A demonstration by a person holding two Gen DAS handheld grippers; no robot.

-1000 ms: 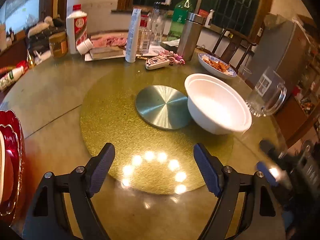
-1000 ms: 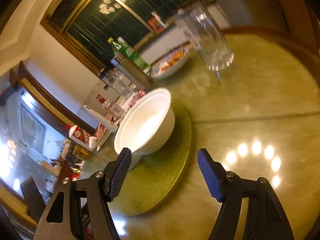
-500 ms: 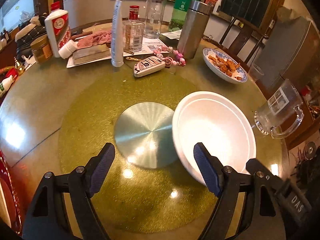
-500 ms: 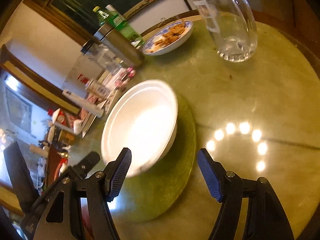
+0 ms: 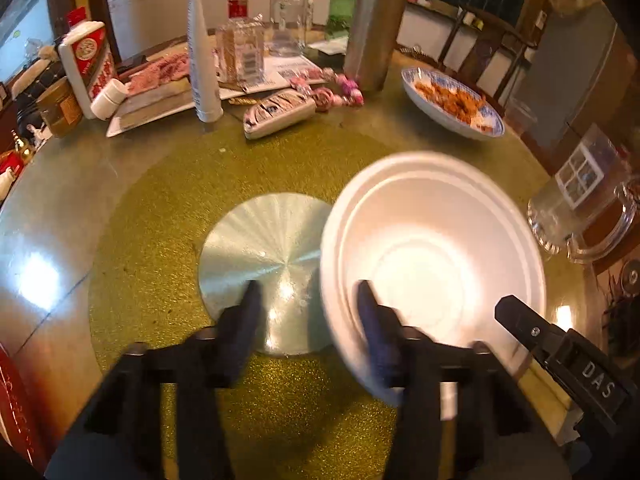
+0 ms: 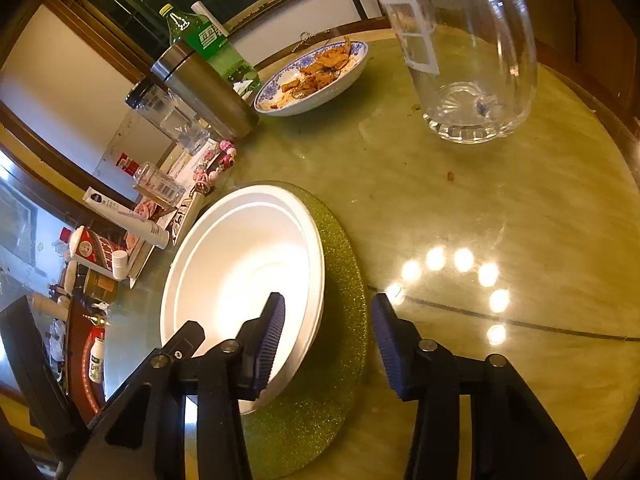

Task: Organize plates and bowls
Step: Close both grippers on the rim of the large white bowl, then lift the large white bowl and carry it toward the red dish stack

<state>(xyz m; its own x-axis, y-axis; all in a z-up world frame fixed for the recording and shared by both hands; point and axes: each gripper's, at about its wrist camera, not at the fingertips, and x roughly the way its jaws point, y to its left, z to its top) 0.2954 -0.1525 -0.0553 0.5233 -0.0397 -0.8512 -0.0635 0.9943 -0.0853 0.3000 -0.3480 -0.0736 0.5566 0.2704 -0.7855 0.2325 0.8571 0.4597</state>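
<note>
A white bowl [image 5: 432, 264] stands on the green glitter mat [image 5: 160, 200] beside a round metal disc [image 5: 260, 248]. My left gripper [image 5: 310, 316] straddles the bowl's left rim, one finger over the disc and the other inside the bowl. Its jaws are closing, and a gap still shows on both sides of the rim. In the right wrist view the bowl [image 6: 240, 272] has its right rim between the fingers of my right gripper [image 6: 328, 340], one finger inside and one over the mat [image 6: 344, 280]. These jaws are closing too, and the pads are clear of the rim.
A blue-patterned dish of food [image 5: 452, 104], a glass mug [image 5: 584, 208], a steel flask [image 5: 372, 28], bottles and a key case [image 5: 276, 114] crowd the far side. Red plates [image 5: 12, 396] show at the left edge.
Both grippers have moved in on the white bowl and narrowed their jaws. Each now has the bowl's rim between its fingers, where before the fingers stood wide and short of it.
</note>
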